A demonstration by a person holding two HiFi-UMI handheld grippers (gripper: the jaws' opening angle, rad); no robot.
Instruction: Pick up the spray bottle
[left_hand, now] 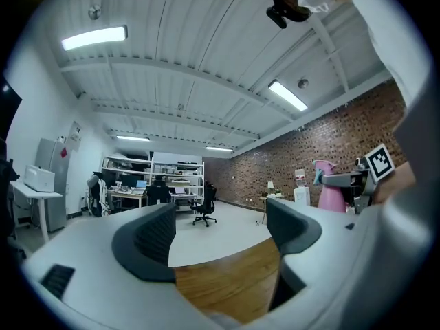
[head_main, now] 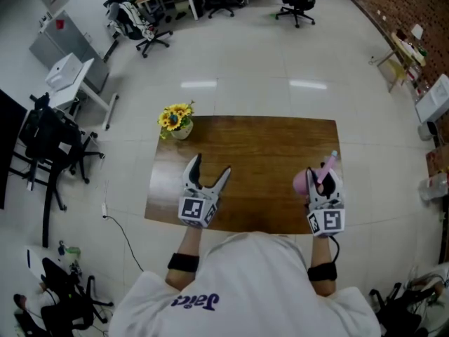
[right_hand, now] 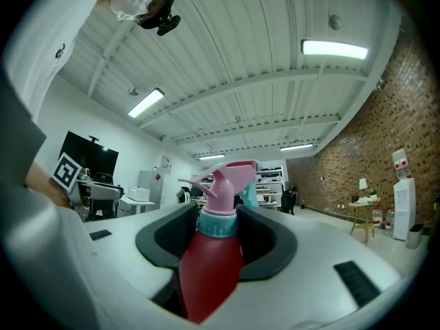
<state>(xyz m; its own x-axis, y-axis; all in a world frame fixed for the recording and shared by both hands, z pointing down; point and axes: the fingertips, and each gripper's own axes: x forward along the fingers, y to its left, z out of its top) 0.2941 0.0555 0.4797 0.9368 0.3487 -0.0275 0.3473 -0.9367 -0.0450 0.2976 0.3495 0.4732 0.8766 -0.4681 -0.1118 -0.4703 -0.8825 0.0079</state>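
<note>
A pink spray bottle (head_main: 309,180) with a pink trigger head and teal collar is clamped in my right gripper (head_main: 324,182) near the wooden table's (head_main: 266,149) front right. In the right gripper view the bottle (right_hand: 210,260) stands upright between the dark pads (right_hand: 268,246), which press its body. My left gripper (head_main: 210,173) is open over the table's front left, with nothing between its fingers (left_hand: 151,243). From the left gripper view the bottle (left_hand: 331,185) shows at the right, held by the other gripper.
A small pot of yellow flowers (head_main: 177,120) stands on the table's far left corner. Office chairs (head_main: 56,149) and desks (head_main: 74,76) stand on the tiled floor to the left and at the back. A brick wall (left_hand: 309,157) lies to the right.
</note>
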